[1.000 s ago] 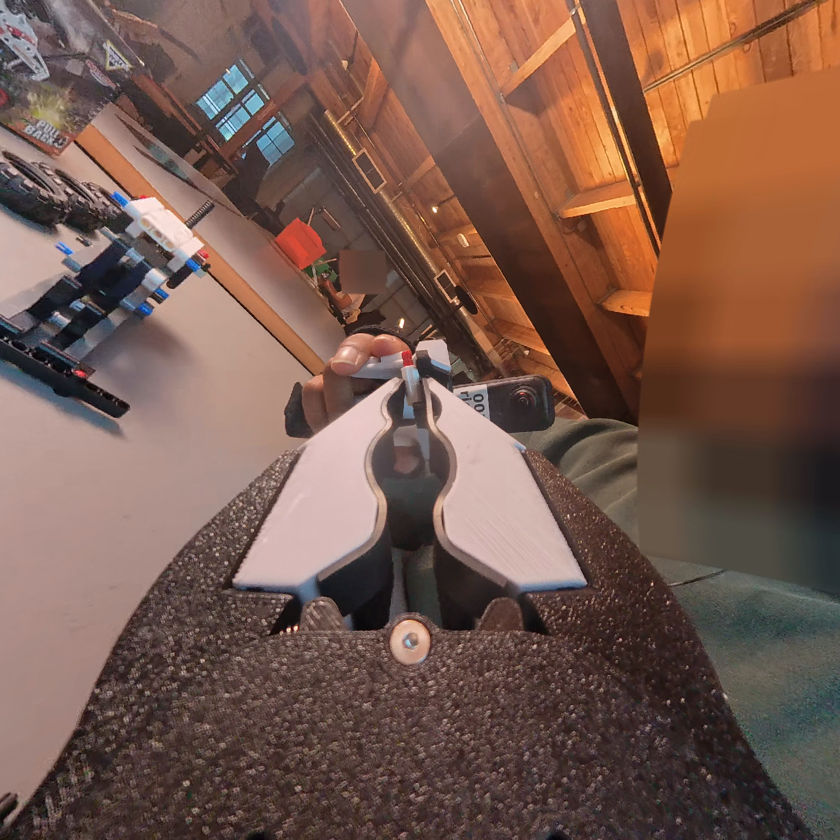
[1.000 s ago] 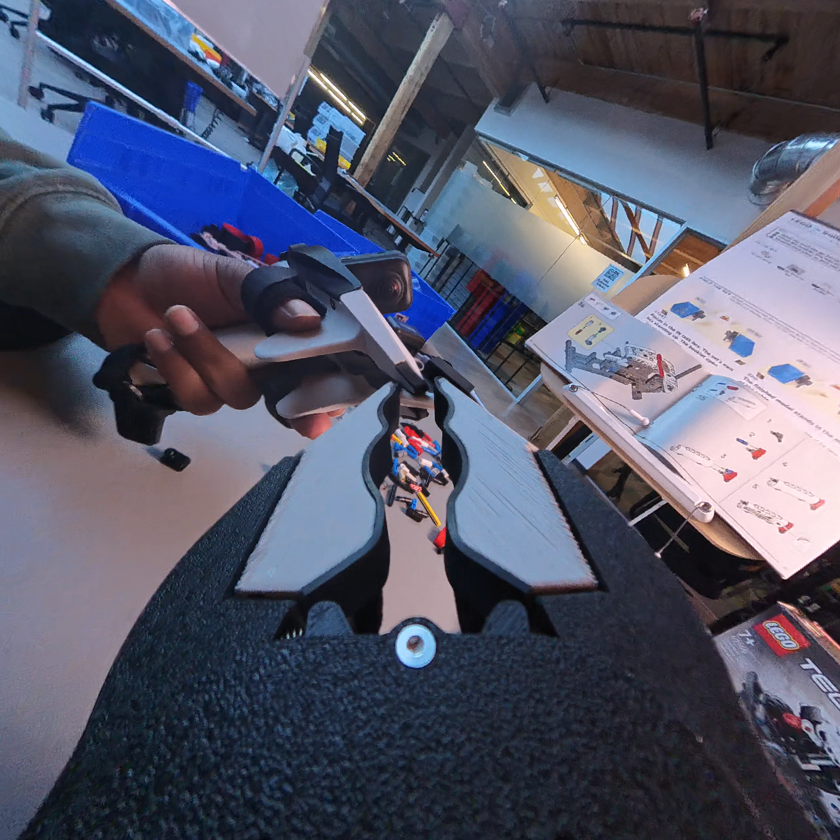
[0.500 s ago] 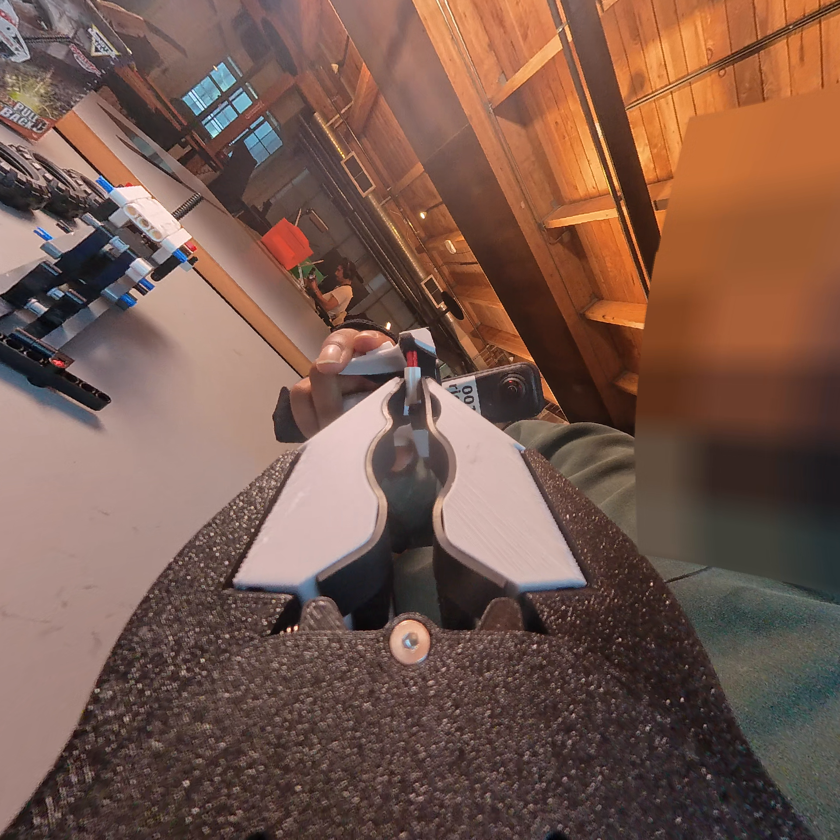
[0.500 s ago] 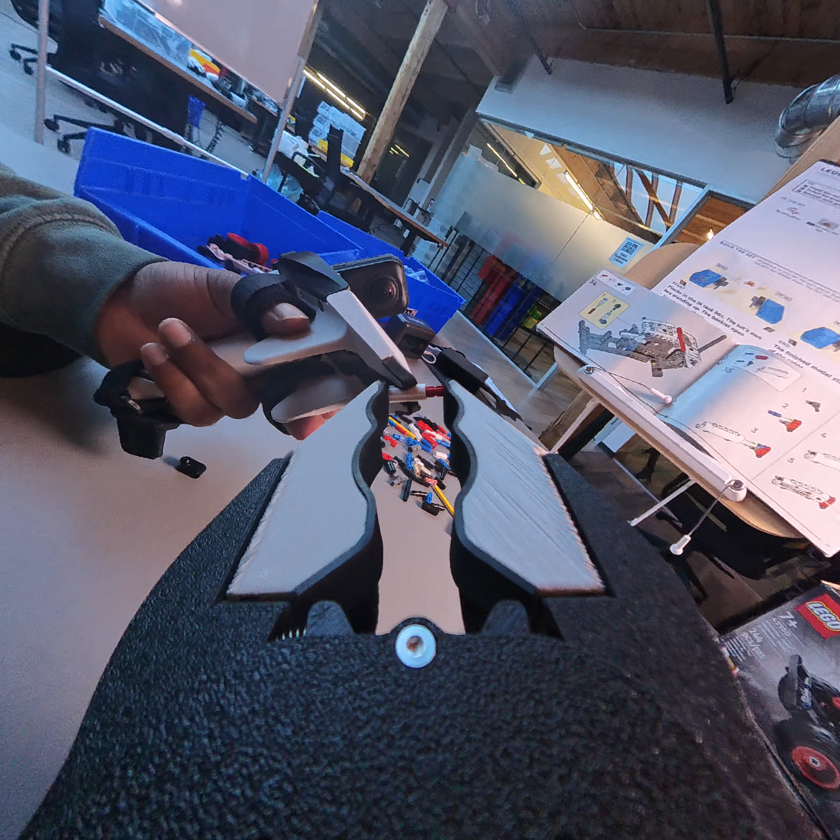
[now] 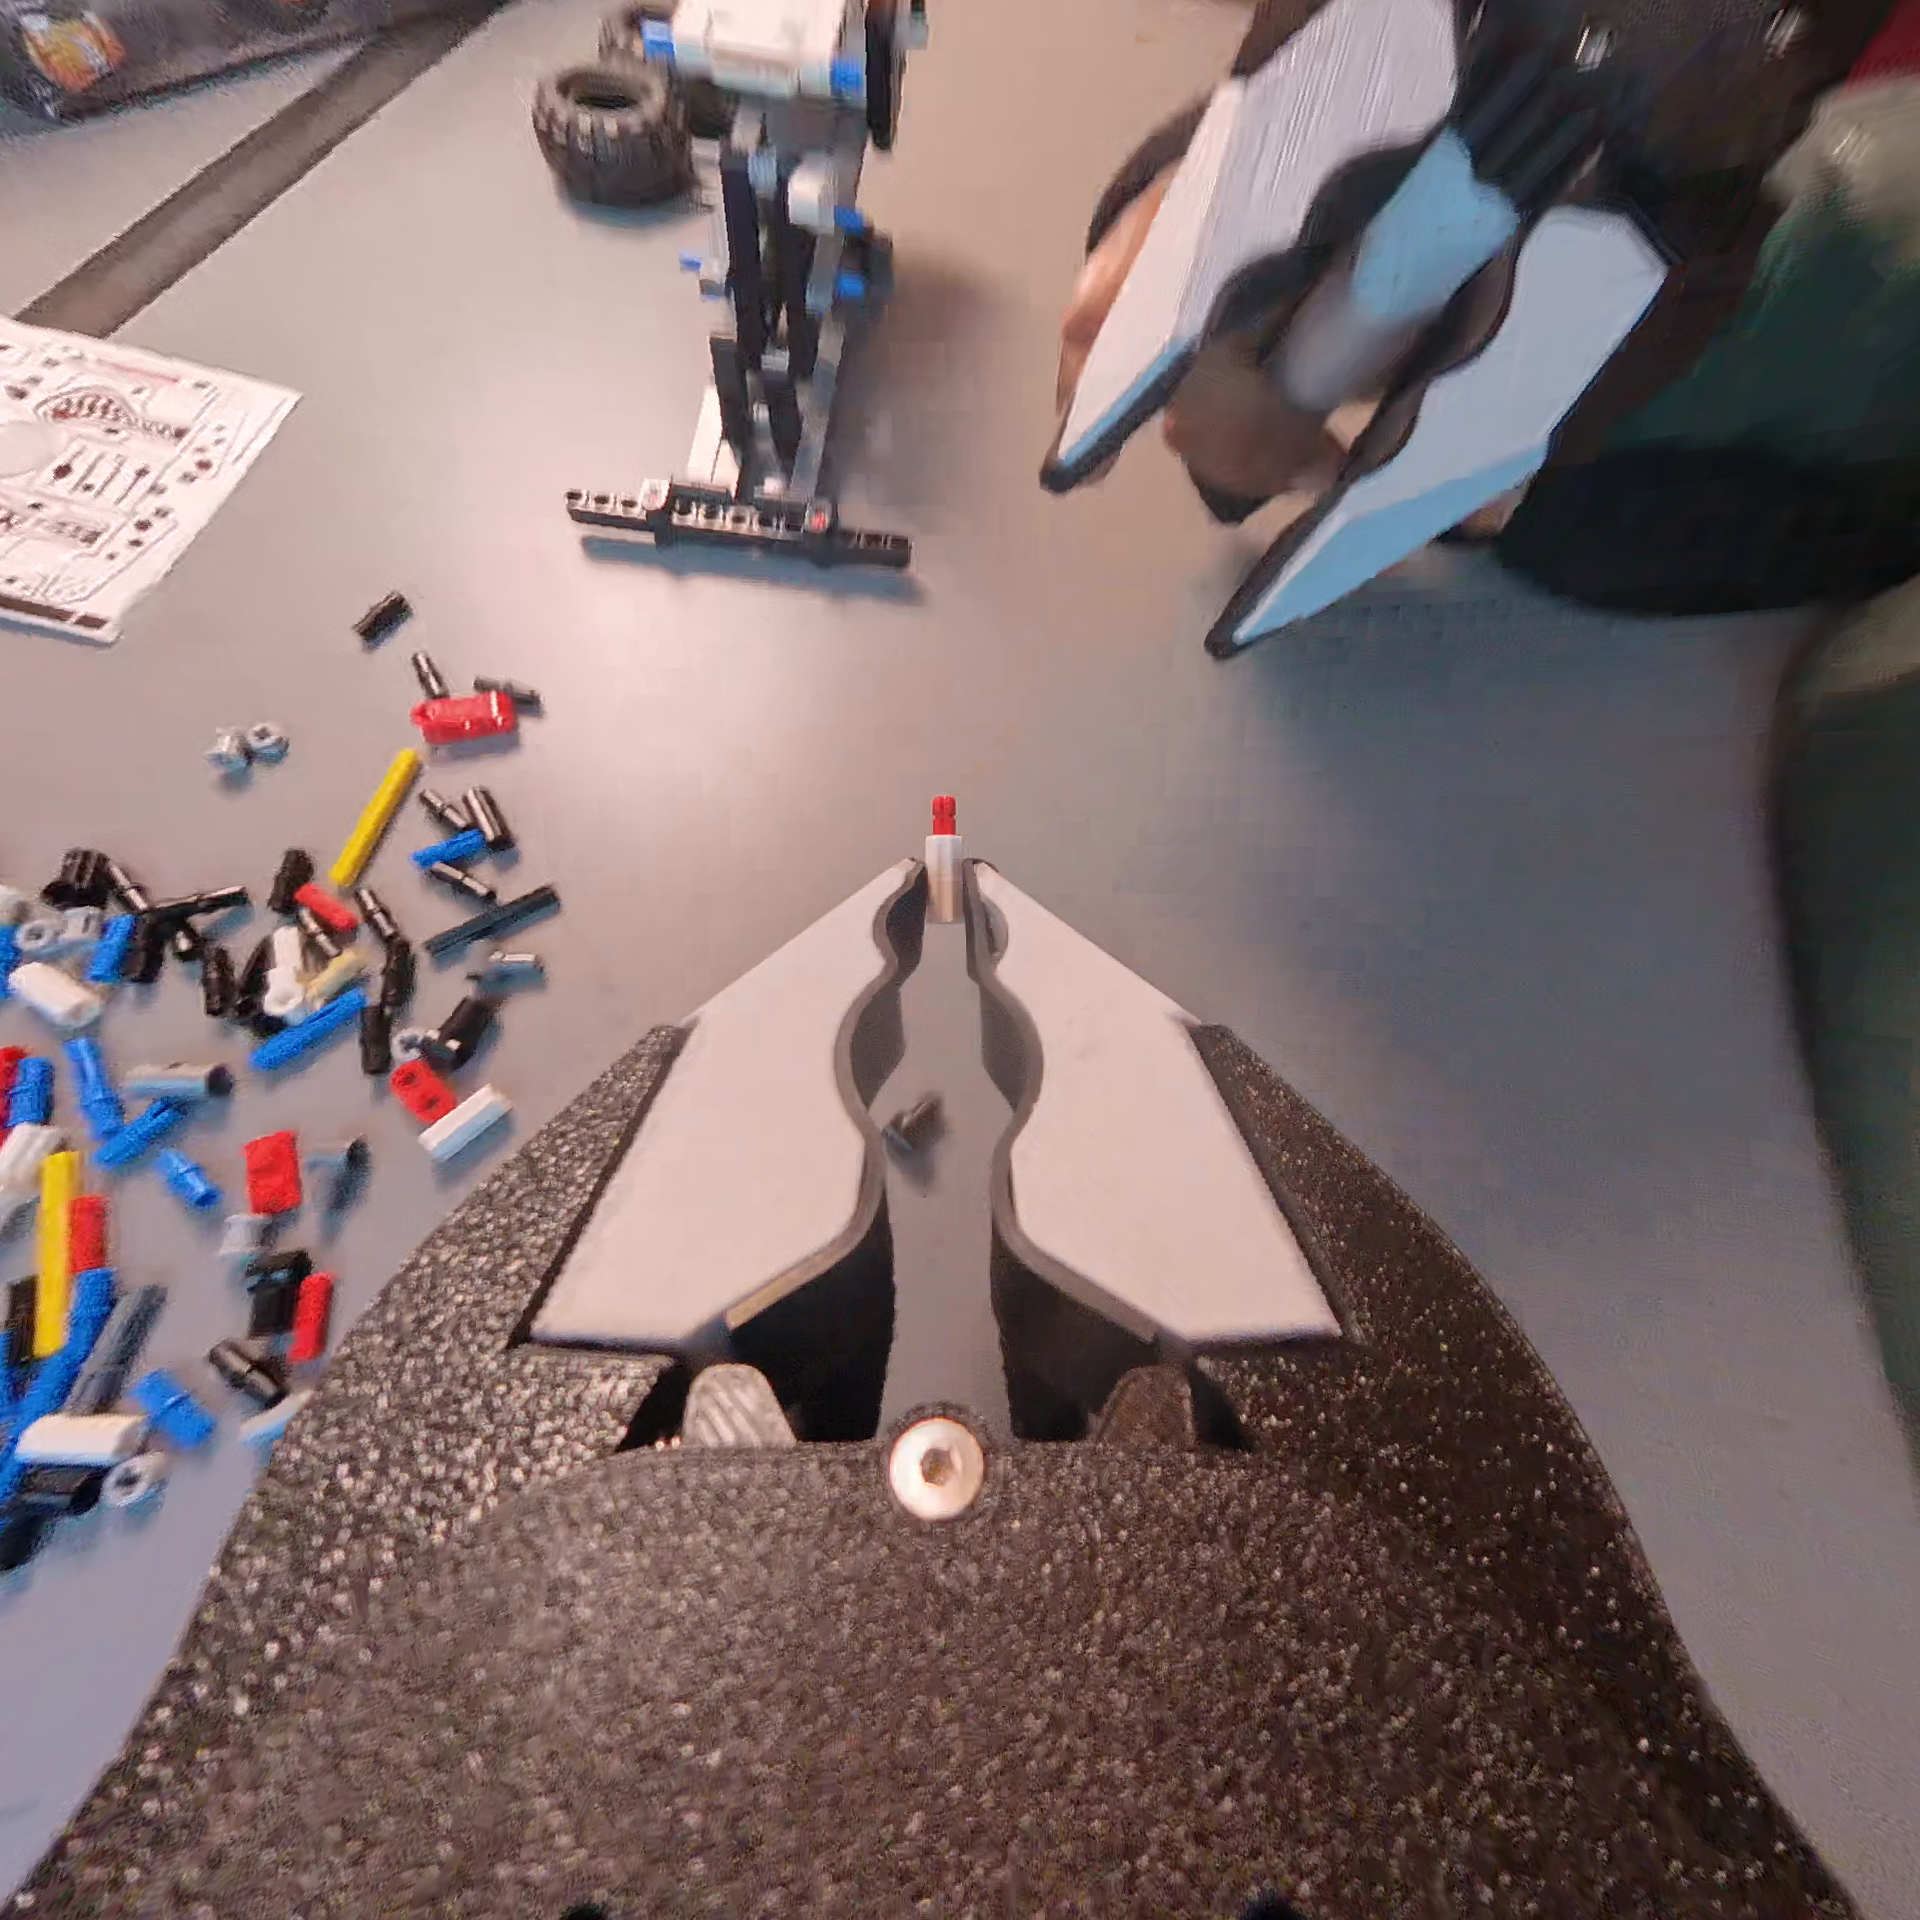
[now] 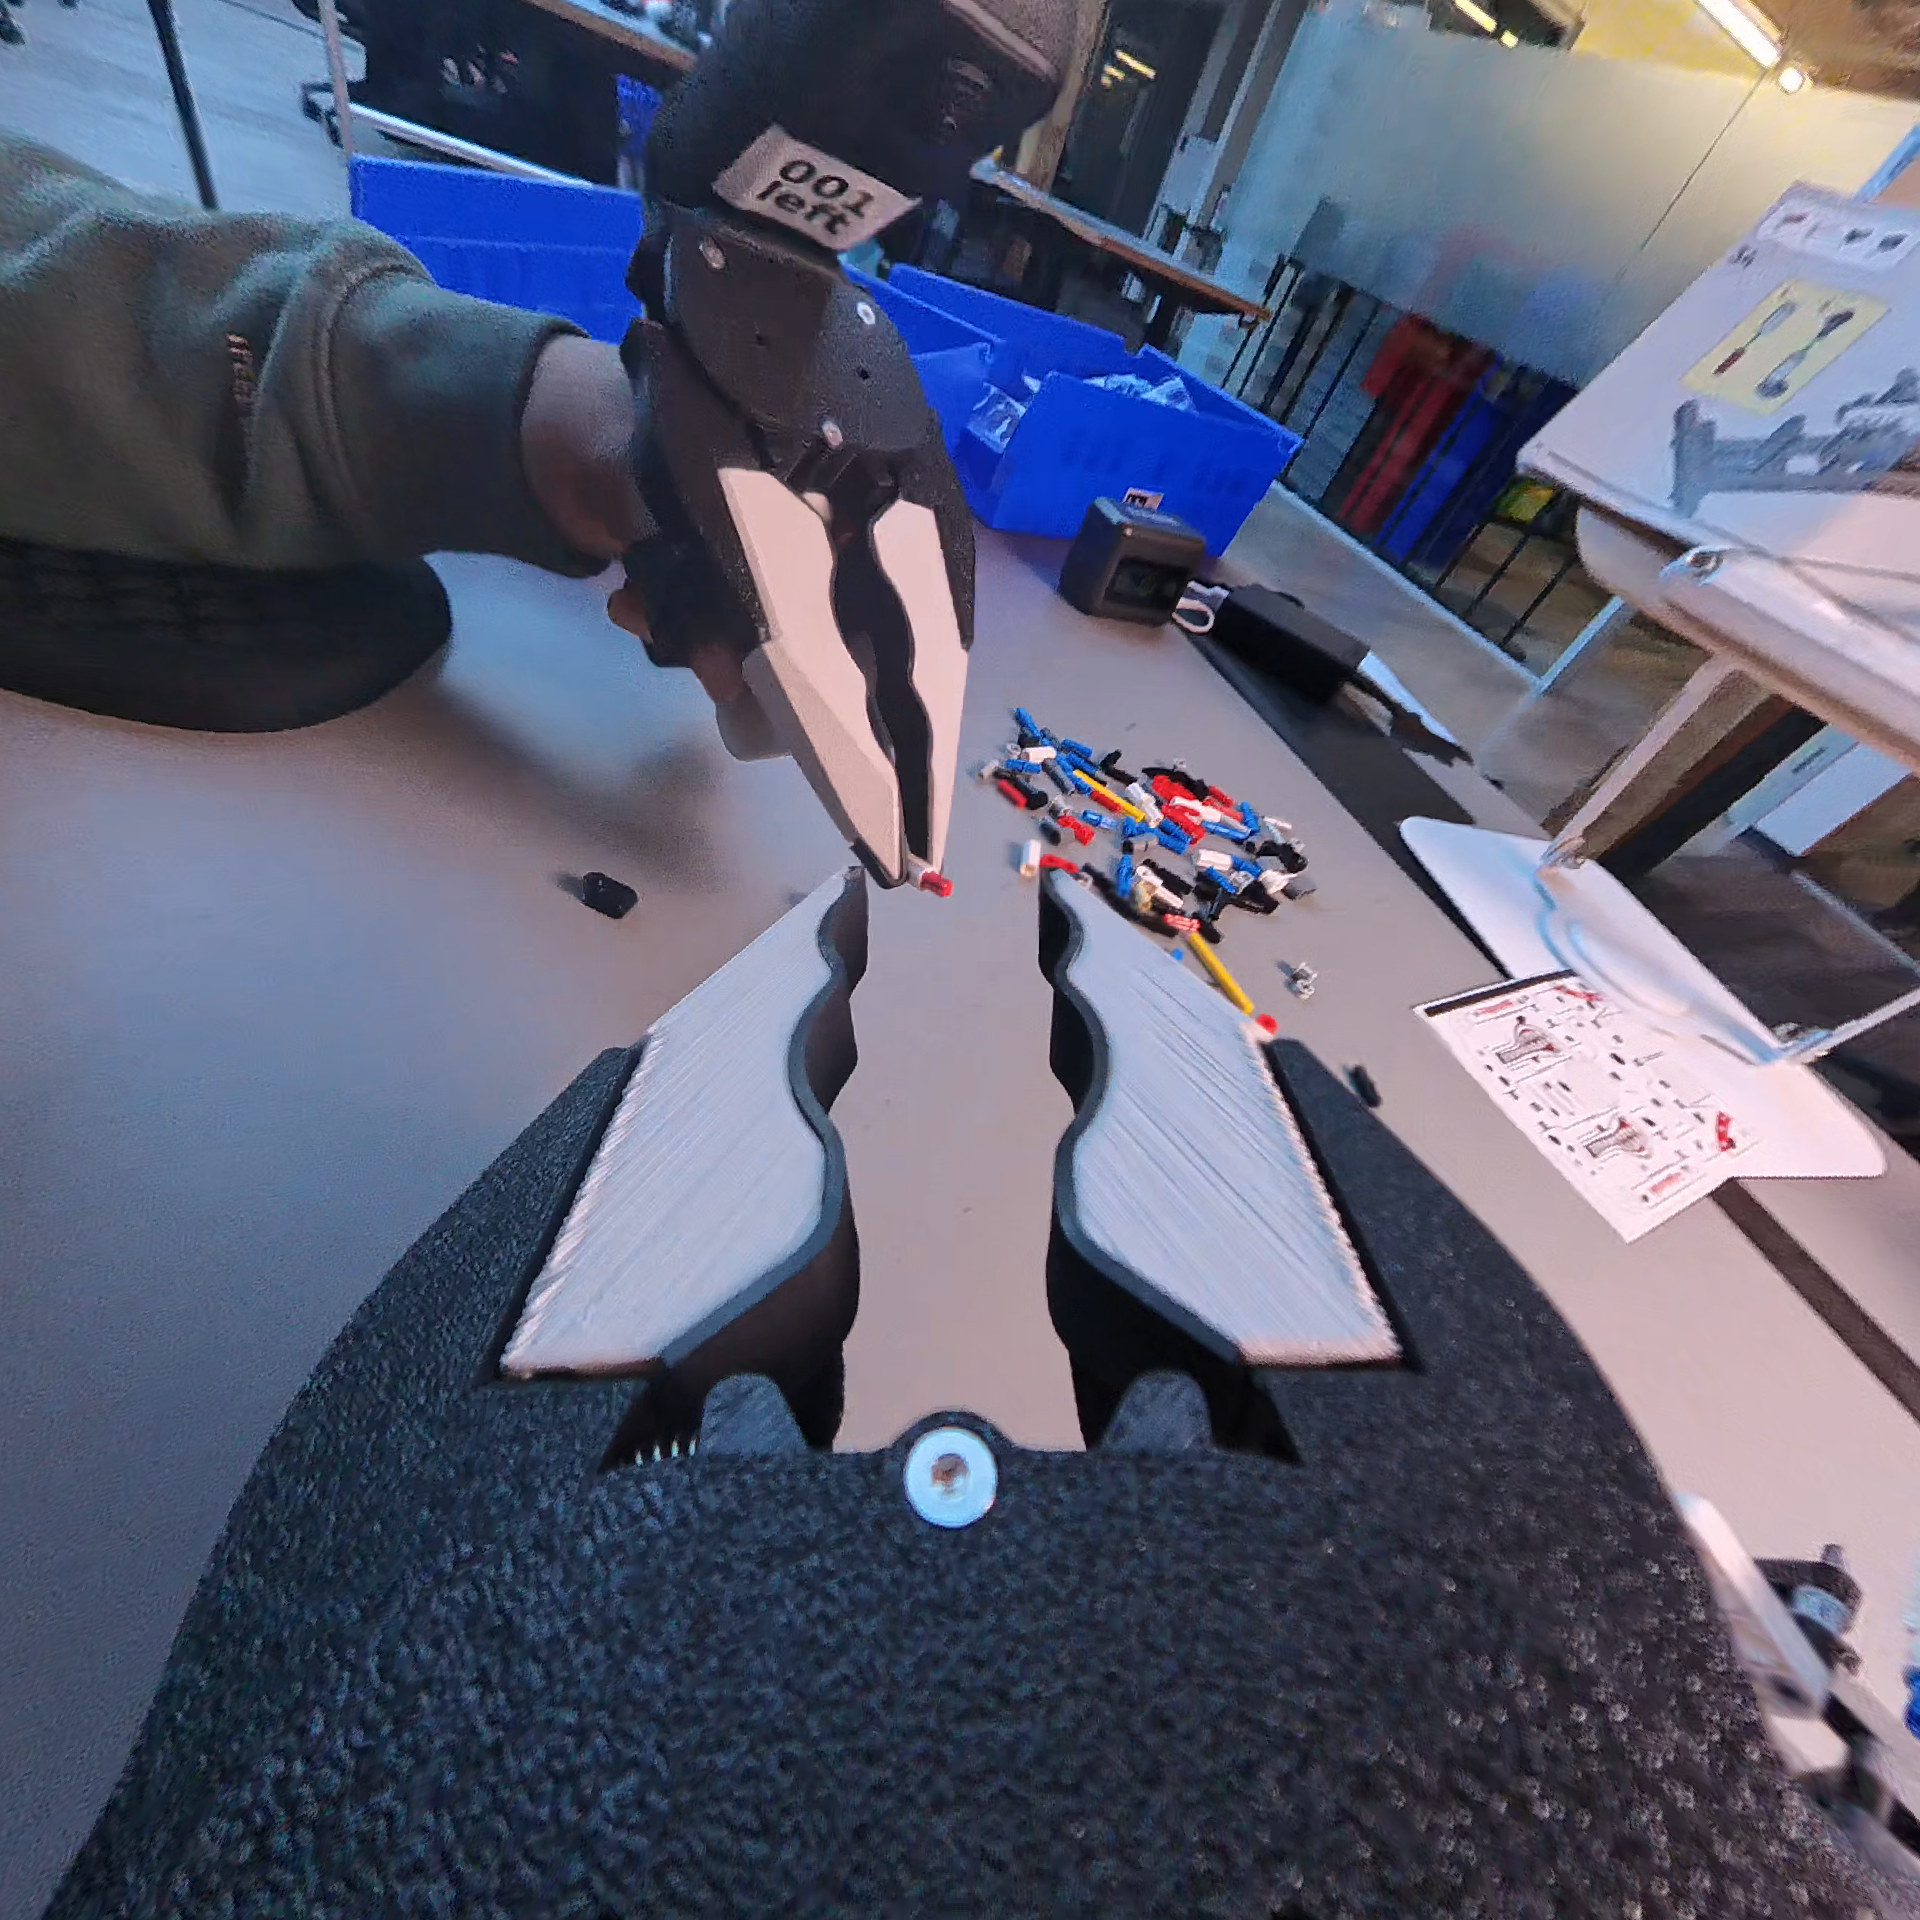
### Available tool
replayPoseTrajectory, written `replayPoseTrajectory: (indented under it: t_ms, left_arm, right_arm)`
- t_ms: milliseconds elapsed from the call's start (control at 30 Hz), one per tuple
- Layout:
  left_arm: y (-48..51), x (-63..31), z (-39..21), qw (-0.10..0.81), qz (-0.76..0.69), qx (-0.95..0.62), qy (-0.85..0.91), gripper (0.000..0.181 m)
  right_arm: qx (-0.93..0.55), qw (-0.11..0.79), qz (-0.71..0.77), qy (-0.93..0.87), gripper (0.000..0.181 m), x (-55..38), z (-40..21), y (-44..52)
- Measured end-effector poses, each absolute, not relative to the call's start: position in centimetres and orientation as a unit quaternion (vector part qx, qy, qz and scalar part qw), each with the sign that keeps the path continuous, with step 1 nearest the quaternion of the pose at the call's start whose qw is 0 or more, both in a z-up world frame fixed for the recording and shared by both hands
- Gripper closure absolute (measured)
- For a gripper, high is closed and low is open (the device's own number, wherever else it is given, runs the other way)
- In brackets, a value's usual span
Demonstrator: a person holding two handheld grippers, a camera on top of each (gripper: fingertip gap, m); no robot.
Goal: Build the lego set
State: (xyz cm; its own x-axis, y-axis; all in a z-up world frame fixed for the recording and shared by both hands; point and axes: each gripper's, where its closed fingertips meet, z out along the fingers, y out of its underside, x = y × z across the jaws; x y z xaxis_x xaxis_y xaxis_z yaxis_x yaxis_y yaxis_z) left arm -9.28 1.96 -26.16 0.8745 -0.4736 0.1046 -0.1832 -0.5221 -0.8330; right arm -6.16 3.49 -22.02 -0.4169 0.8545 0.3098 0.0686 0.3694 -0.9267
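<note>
My left gripper (image 5: 943, 883) is shut on a small white piece with a red pin (image 5: 942, 857) at its tips, held above the grey table. It also shows in the right wrist view (image 6: 914, 868), pointing down, with the red pin (image 6: 933, 883) sticking out. My right gripper (image 6: 951, 894) is open and empty, just below the left one's tips; it also shows blurred in the left wrist view (image 5: 1143, 551). The partly built black, white and blue model (image 5: 774, 312) lies at the far middle of the table. A pile of loose pieces (image 5: 208, 1039) lies to the left.
A black tyre (image 5: 608, 135) lies by the model. A sticker sheet (image 5: 114, 468) lies at far left. A lone black pin (image 5: 914, 1120) lies under my left gripper. Blue bins (image 6: 1091, 436), a small black camera (image 6: 1127, 561) and an instruction booklet on a stand (image 6: 1766, 416) are at the back.
Both grippers have tilted down from facing each other in the air to facing the table. The right gripper has opened wider and let go of the piece. The left still holds it.
</note>
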Motion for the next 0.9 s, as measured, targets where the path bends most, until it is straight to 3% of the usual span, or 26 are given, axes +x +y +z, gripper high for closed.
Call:
replayPoseTrajectory:
  t_ms: [133, 433, 900]
  left_arm:
    - [1.4, -10.1, -29.1, 0.395, -0.107, -0.884, 0.226, 0.174]
    - [1.2, -10.8, -31.6, 0.356, -0.052, -0.895, 0.262, 0.175]
    - [1.3, -11.3, -30.2, 0.378, -0.066, -0.891, 0.241, 0.164]
  right_arm:
    - [-0.331, 0.418, 0.459, -0.711, 0.181, -6.1, -22.6, 3.6]
    - [-0.325, 0.389, 0.413, -0.757, 0.181, -5.9, -25.3, 3.1]
    - [-0.344, 0.391, 0.425, -0.740, 0.181, -6.1, -24.8, 3.8]
